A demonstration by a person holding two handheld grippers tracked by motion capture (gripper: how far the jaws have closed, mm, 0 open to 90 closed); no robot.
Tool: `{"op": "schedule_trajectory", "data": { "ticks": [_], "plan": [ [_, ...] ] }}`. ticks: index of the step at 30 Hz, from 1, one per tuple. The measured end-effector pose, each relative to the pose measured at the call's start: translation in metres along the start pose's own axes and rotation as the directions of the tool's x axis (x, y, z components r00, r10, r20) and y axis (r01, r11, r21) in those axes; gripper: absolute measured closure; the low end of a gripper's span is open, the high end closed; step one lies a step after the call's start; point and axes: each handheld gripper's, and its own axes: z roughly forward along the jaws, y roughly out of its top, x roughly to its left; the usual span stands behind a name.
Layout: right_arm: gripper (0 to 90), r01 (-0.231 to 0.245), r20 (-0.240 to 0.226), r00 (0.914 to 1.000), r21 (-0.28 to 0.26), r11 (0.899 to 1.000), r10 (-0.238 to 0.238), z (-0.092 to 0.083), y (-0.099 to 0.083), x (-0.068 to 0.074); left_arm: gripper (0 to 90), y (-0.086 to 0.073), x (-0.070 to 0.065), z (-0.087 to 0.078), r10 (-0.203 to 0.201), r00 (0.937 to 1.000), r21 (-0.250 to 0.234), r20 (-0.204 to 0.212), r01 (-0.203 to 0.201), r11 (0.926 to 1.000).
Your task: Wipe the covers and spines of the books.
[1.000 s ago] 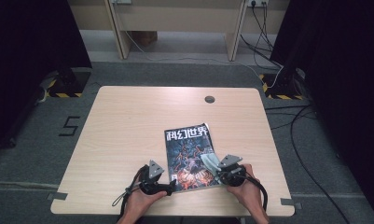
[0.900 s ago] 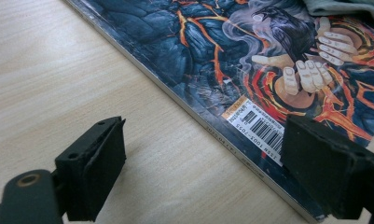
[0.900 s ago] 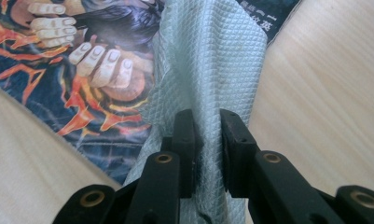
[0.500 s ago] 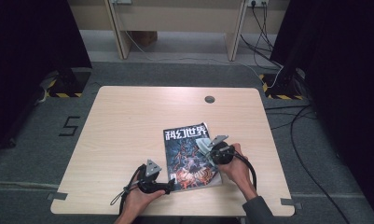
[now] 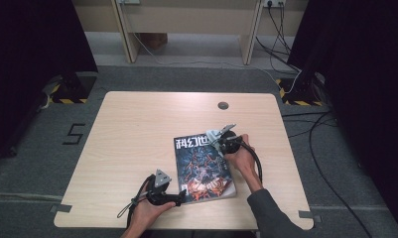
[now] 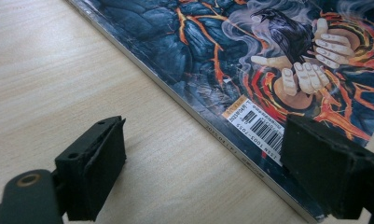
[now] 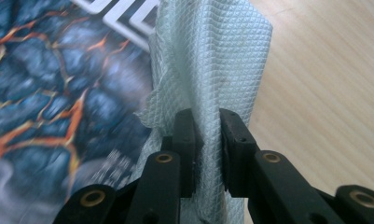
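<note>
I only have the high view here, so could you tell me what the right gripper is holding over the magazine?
Observer: The right gripper is shut on a white embossed paper towel.
Operator: Thank you. Where does the towel sit?
Observer: It hangs over the magazine cover's edge near the white title, beside bare table.
Operator: And is the left gripper gripping anything?
Observer: No, the left gripper is open, one jaw over the table, the other over the cover by the barcode.
</note>
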Motion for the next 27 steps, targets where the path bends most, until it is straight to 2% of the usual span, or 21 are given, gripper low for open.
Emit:
{"op": "schedule_trajectory", "data": {
  "ticks": [3,4,5,9,17,19,22,24,27],
  "plan": [
    [78.8,-0.023,0.023,0.9995,-0.012,1.0,0.023,0.004,0.004,-0.004,13.3,0.0,0.0,0.0,-0.001,1.0,0.005,-0.004,0.001,1.0],
    [79.0,-0.009,0.053,0.9986,-0.02,1.0,0.01,0.005,0.005,-0.004,13.3,0.0,0.001,-0.001,-0.002,1.0,0.004,-0.006,0.002,1.0],
    [79.3,-0.005,0.062,0.9981,-0.019,1.0,0.006,0.006,0.005,-0.004,13.3,0.0,0.003,-0.001,-0.007,0.9999,0.005,-0.008,0.007,1.0],
    [79.6,-0.034,0.046,0.9983,-0.056,0.998,0.036,0.003,0.0,-0.008,13.3,0.001,0.01,-0.003,-0.019,0.9997,0.009,-0.016,0.019,0.9998],
    [79.8,-0.06,0.025,0.9975,-0.176,0.983,0.066,-0.038,-0.019,-0.011,13.3,0.001,0.015,-0.005,-0.023,0.9992,0.019,-0.032,0.023,0.9995],
    [79.7,-0.054,0.018,0.9982,-0.183,0.982,0.058,-0.045,-0.027,-0.01,13.5,0.001,0.015,-0.007,-0.01,0.9985,0.018,-0.054,0.011,0.9998],
    [79.6,-0.063,0.026,0.9973,-0.194,0.979,0.069,-0.053,-0.042,-0.009,13.6,0.001,0.019,-0.007,-0.017,0.9982,0.02,-0.057,0.018,0.9996],
    [79.5,-0.045,0.035,0.9981,-0.168,0.985,0.051,-0.058,-0.049,-0.011,13.6,0.001,0.021,-0.008,-0.019,0.9978,0.019,-0.063,0.02,0.9996],
    [79.5,-0.071,0.039,0.996,-0.182,0.981,0.08,-0.066,-0.058,-0.016,13.8,0.001,0.022,-0.008,-0.021,0.9975,0.019,-0.067,0.022,0.9996]
  ]
}}
